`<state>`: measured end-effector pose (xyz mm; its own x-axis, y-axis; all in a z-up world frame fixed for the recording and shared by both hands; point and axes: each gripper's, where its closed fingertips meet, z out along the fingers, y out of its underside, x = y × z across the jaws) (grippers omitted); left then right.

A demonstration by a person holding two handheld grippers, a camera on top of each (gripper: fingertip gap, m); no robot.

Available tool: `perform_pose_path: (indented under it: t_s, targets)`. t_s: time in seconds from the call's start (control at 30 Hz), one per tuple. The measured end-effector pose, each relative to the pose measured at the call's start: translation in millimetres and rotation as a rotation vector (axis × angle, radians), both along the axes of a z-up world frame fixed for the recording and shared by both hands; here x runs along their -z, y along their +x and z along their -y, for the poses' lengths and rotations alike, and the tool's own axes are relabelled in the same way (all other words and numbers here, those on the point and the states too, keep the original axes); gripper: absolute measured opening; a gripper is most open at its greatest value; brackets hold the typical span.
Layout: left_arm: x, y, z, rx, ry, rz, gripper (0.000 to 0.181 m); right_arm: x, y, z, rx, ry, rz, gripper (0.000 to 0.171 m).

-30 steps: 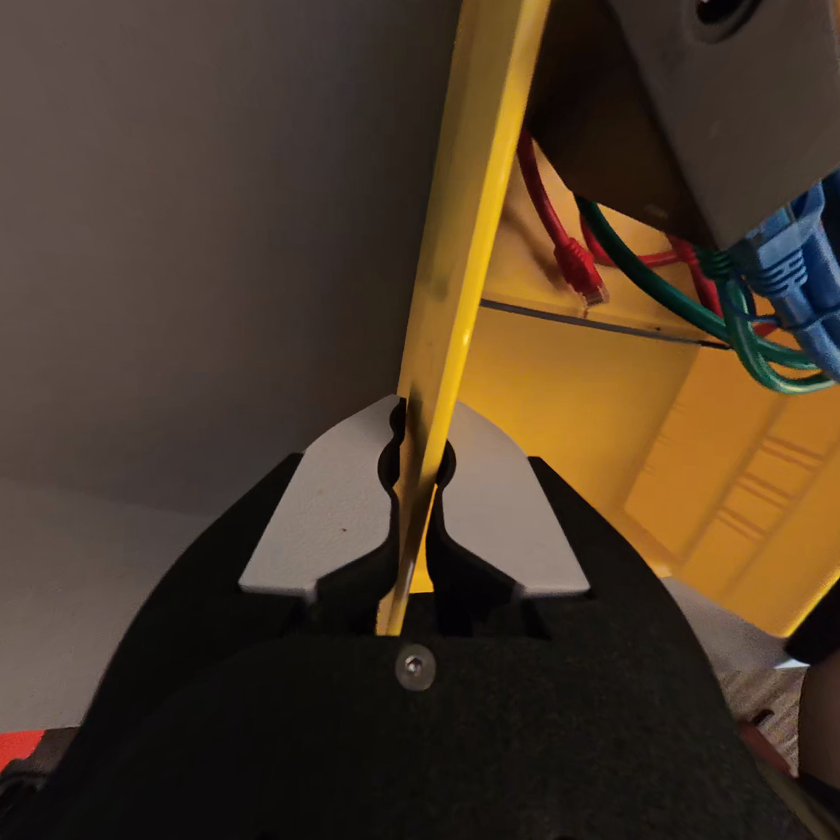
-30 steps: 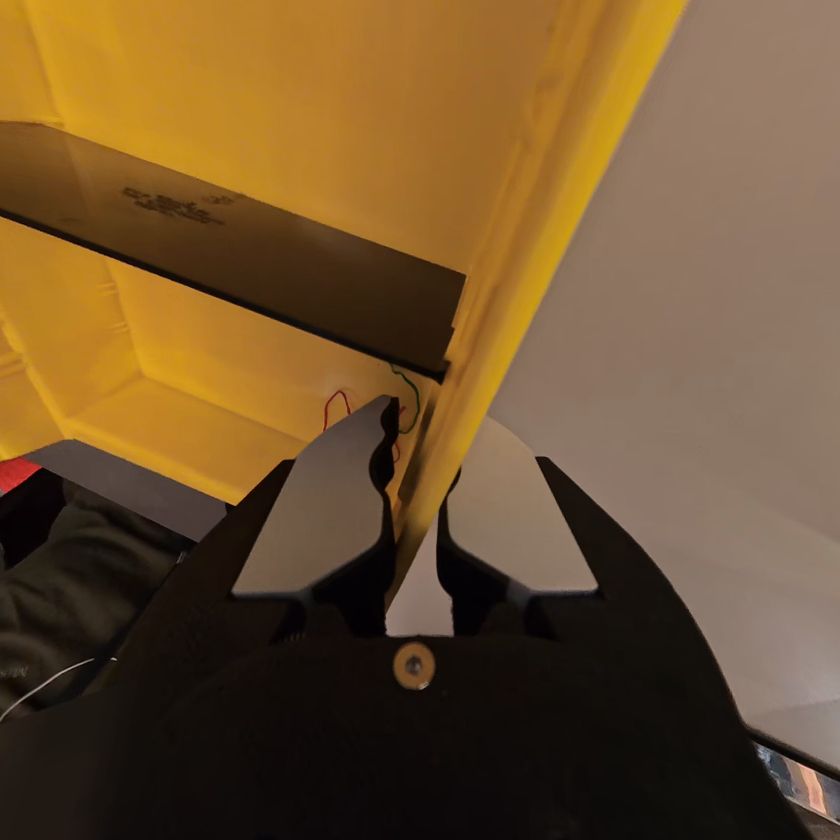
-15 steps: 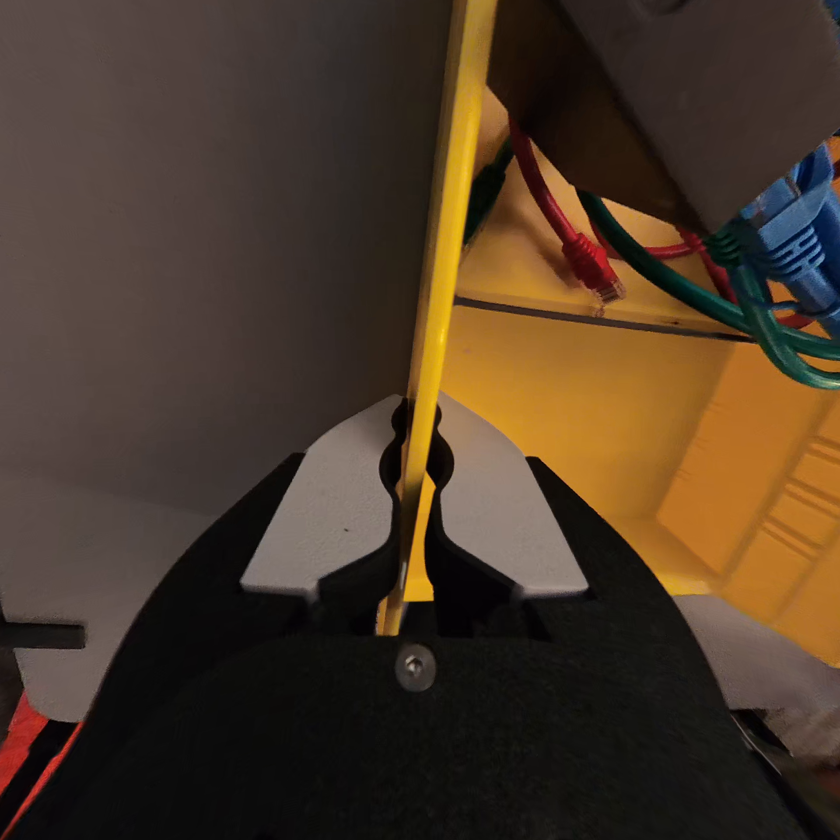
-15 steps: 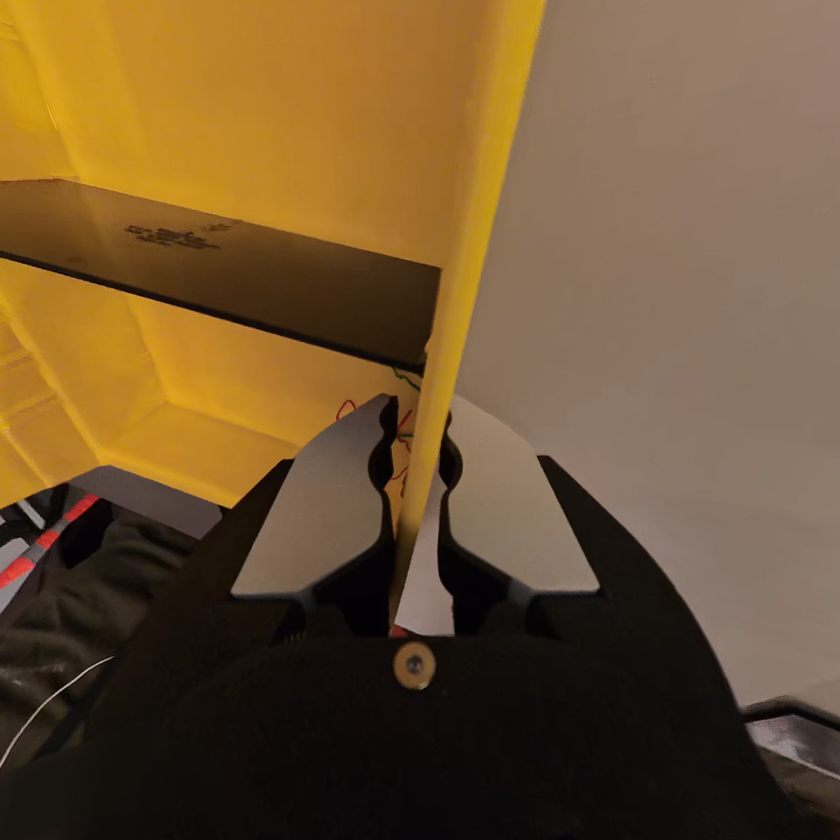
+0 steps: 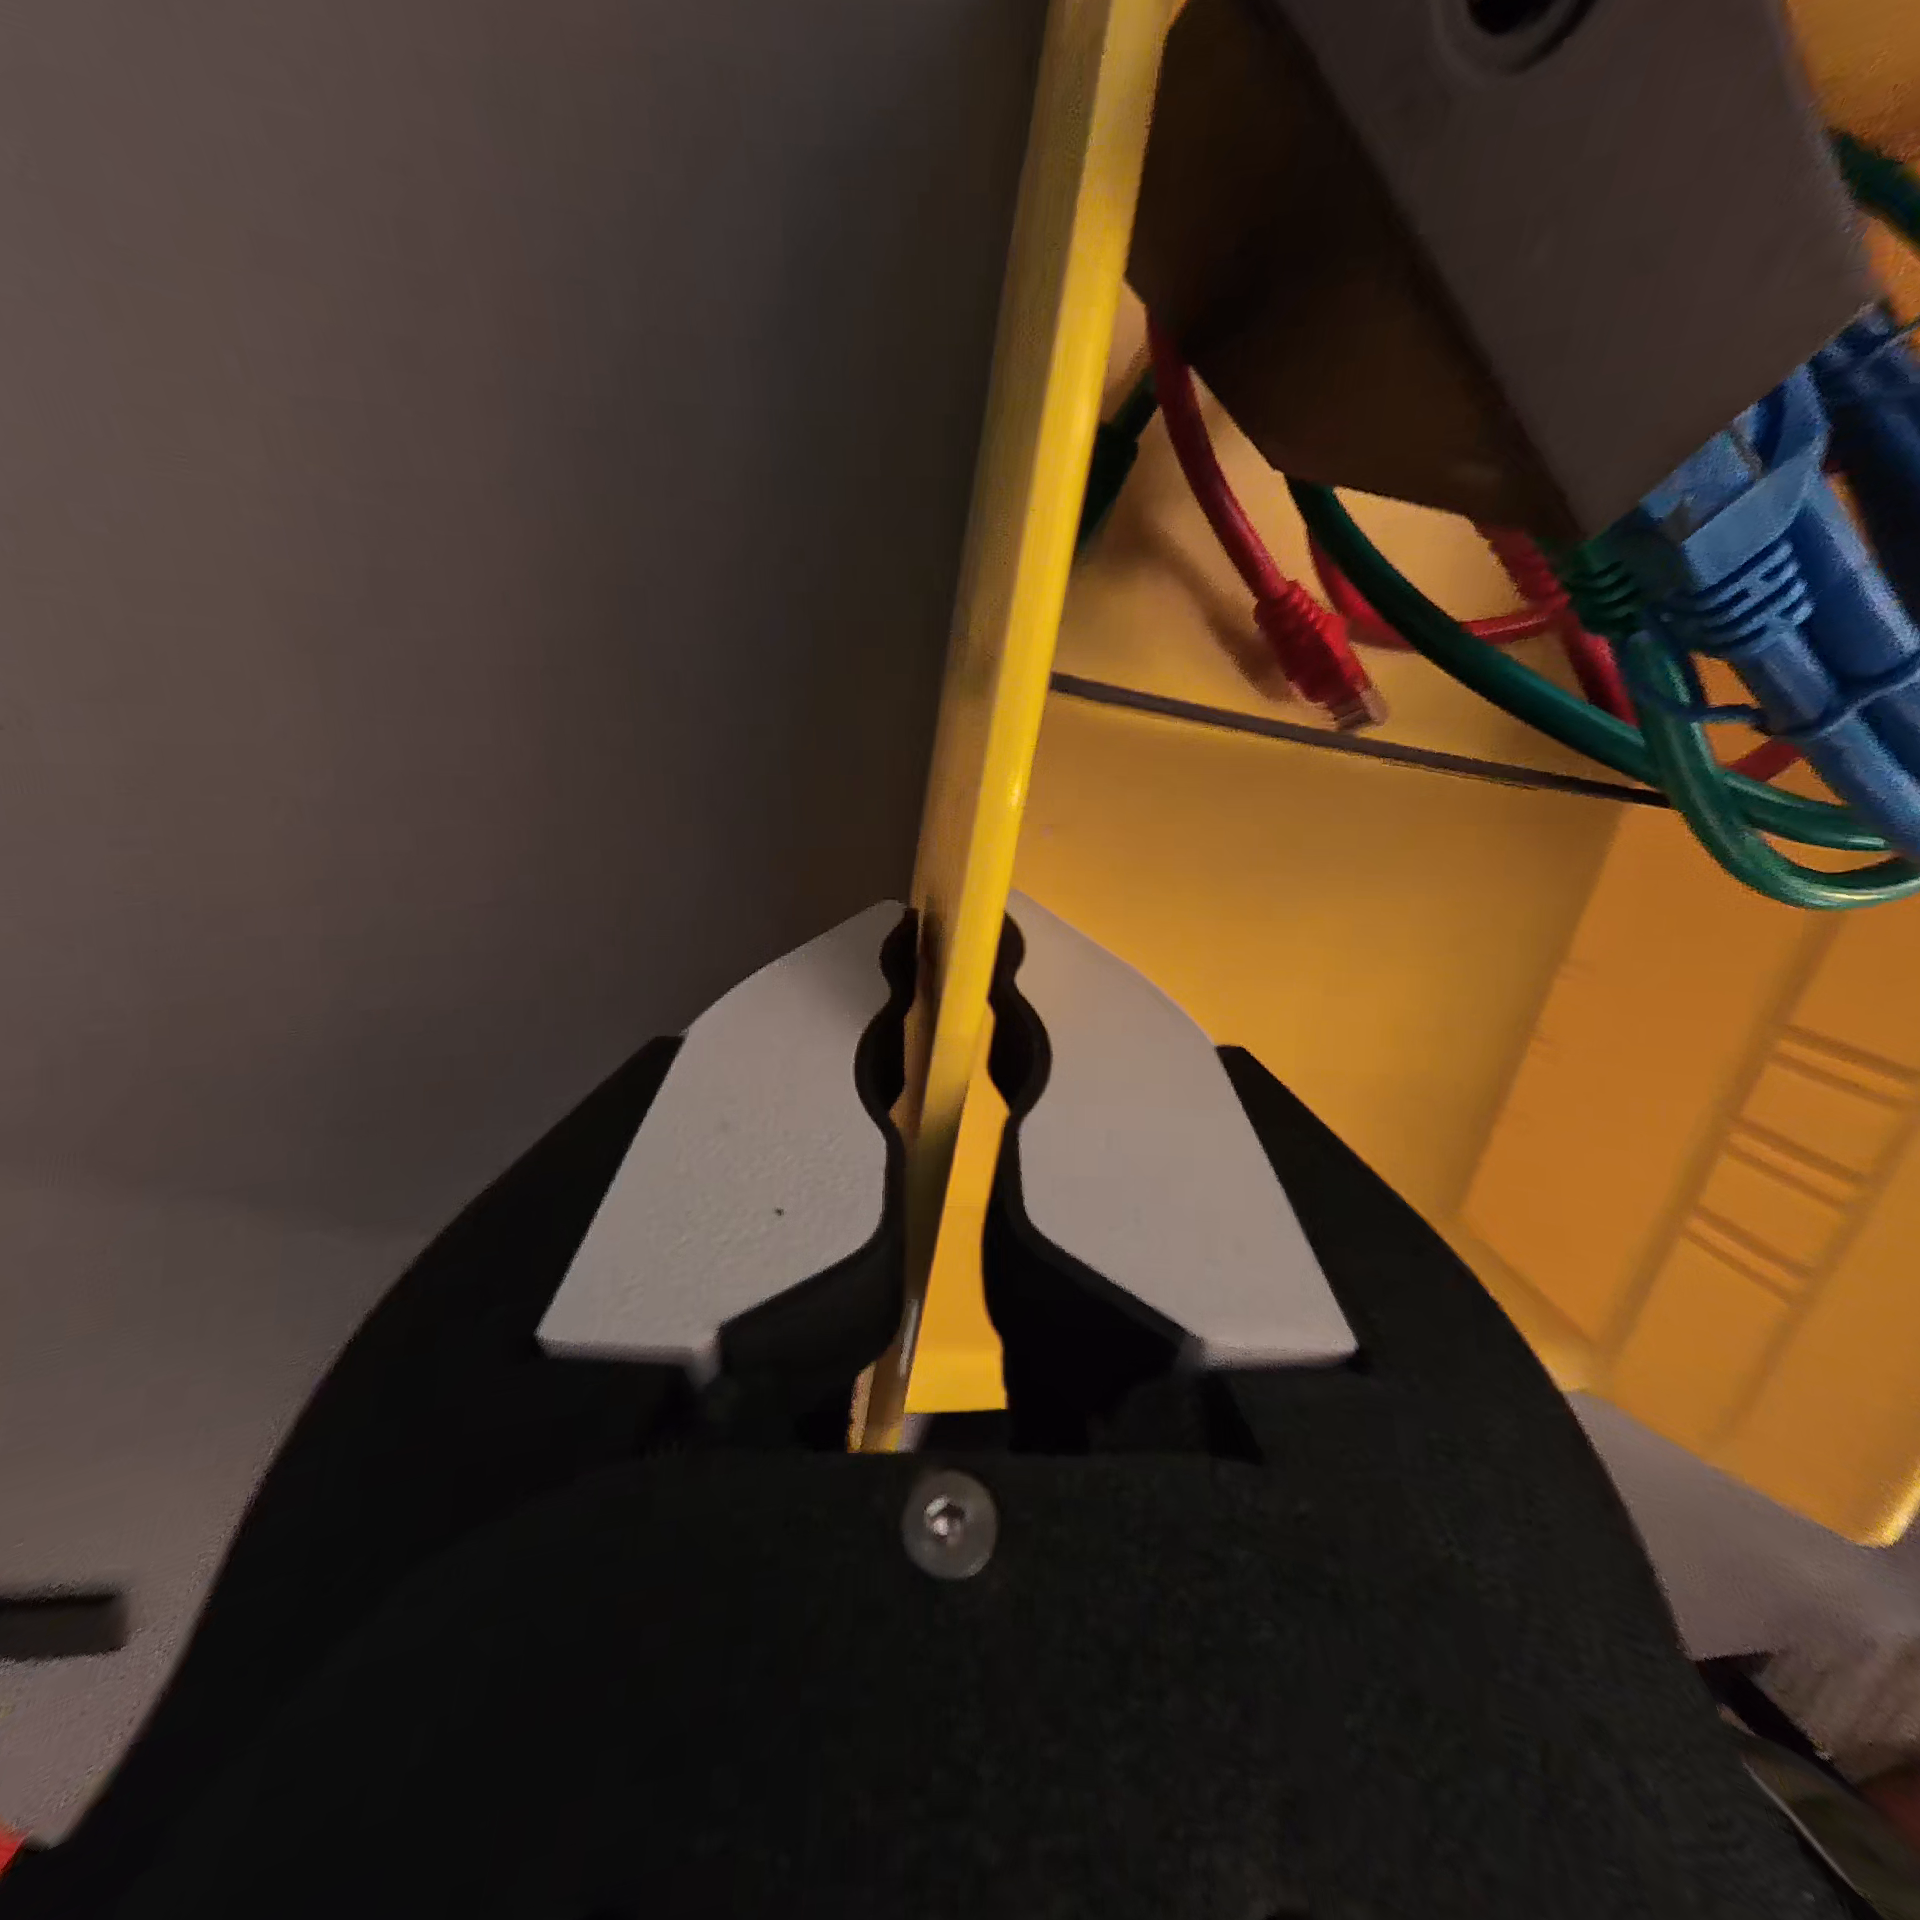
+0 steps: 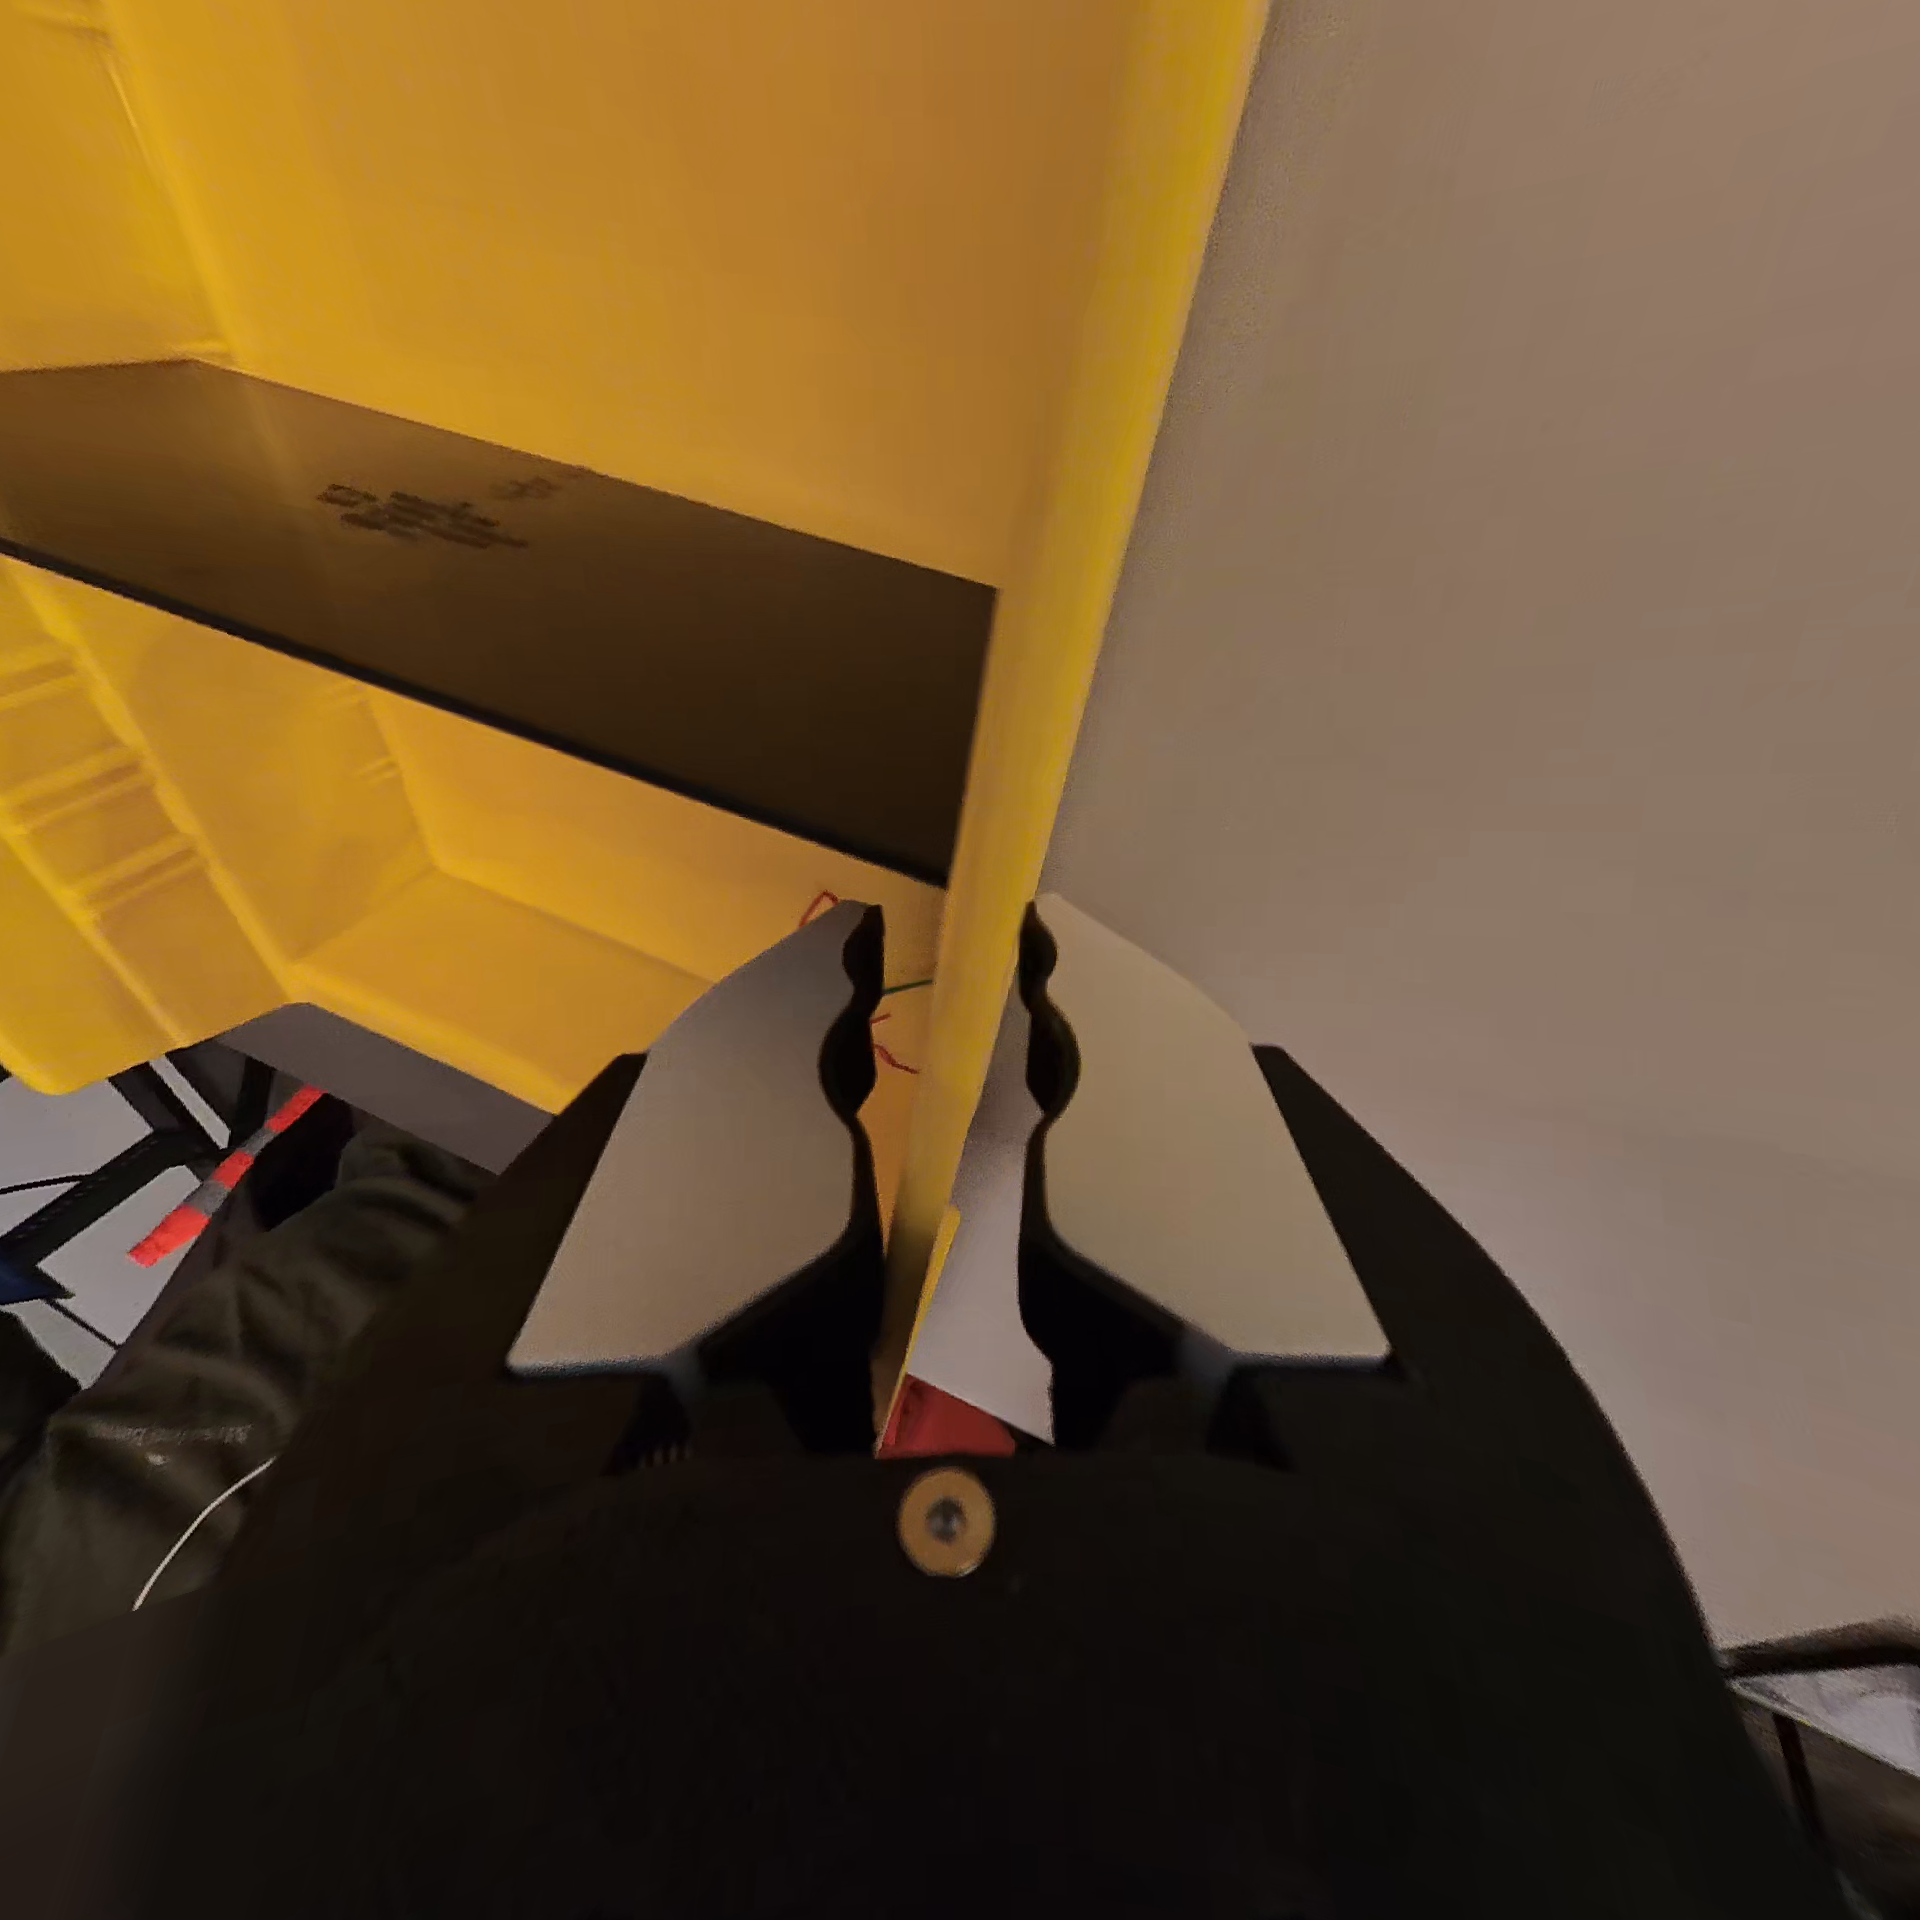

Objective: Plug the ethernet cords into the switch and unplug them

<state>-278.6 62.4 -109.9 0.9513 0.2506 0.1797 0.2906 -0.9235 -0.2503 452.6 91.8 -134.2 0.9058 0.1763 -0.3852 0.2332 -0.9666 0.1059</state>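
Plain grey wall [image 5: 416, 520] fills the space to the left of your left gripper [image 5: 951, 1039], whose jaws are clamped tight on the thin side wall of a yellow bin [image 5: 1039, 520]. Just right of those jaws the bin's interior opens up. Up and to the right, the grey switch [image 5: 1507, 260] hangs tilted inside the bin, with blue ethernet cords [image 5: 1766, 582] and green ethernet cords [image 5: 1455, 644] plugged into its edge. A red ethernet cord [image 5: 1309, 644] dangles loose beneath it, its plug free.

In your right wrist view, a dark sleeve [image 6: 208, 1403] sits low to the left of the jaws. A black panel [image 6: 520, 603] crosses the bin [image 6: 675, 260] above and left of them. Your right gripper [image 6: 951, 1039] straddles the bin's opposite side wall with its jaws narrowly parted; the left finger stands off the plastic, so the wall sits loose between them. To the right is bare wall [image 6: 1558, 623].
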Motion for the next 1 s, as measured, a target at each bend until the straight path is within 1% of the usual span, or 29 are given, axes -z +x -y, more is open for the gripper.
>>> perform_pose_path:
  t_s: [0.1, 0.17, 0.3, 0.37, 0.43, 0.53, 0.6, 0.67, 0.73, 0.77, 0.87, 1.0]
  targets:
    - [-5, 2, 1, -0.011, 0.047, 0.08, 0.014, 0, 1, -5, -0.024, 0.039, -0.008, 0.027]
    - [-16, 0, 0, -0.026, 0.093, 0.129, 0.015, -3, 3, -8, -0.01, 0.063, -0.009, 0.027]
    - [-47, -9, 1, -0.033, 0.213, 0.177, 0.022, -14, 13, -15, 0.035, 0.133, 0.009, 0.027]
    - [-67, -10, 4, -0.021, 0.294, 0.202, 0.022, -22, 17, -19, 0.054, 0.176, 0.01, 0.032]
    - [-95, -7, 7, -0.019, 0.429, 0.254, 0.022, -30, 19, -19, 0.064, 0.208, 0.002, 0.031]
    - [-156, 0, 20, -0.022, 0.748, 0.37, 0.021, -46, 26, -16, 0.079, 0.273, 0.023, 0.032]
    - [-195, 9, 42, 0.021, 0.947, 0.458, 0.021, -61, 30, -16, 0.082, 0.347, 0.049, 0.031]
    - [-225, 22, 71, 0.096, 1.105, 0.506, 0.021, -83, 29, -19, 0.076, 0.451, 0.062, 0.031]
    - [-241, 33, 99, 0.155, 1.209, 0.487, 0.021, -108, 24, -23, 0.063, 0.571, 0.067, 0.031]
    - [-246, 35, 112, 0.158, 1.254, 0.443, 0.017, -121, 20, -25, 0.046, 0.636, 0.07, 0.031]
    - [-258, 46, 147, 0.184, 1.397, 0.249, 0.012, -162, 3, -32, -0.023, 0.85, 0.084, 0.031]
    - [-261, 70, 183, 0.246, 1.52, 0.027, 0.015, -215, -25, -42, -0.108, 1.144, 0.088, 0.031]
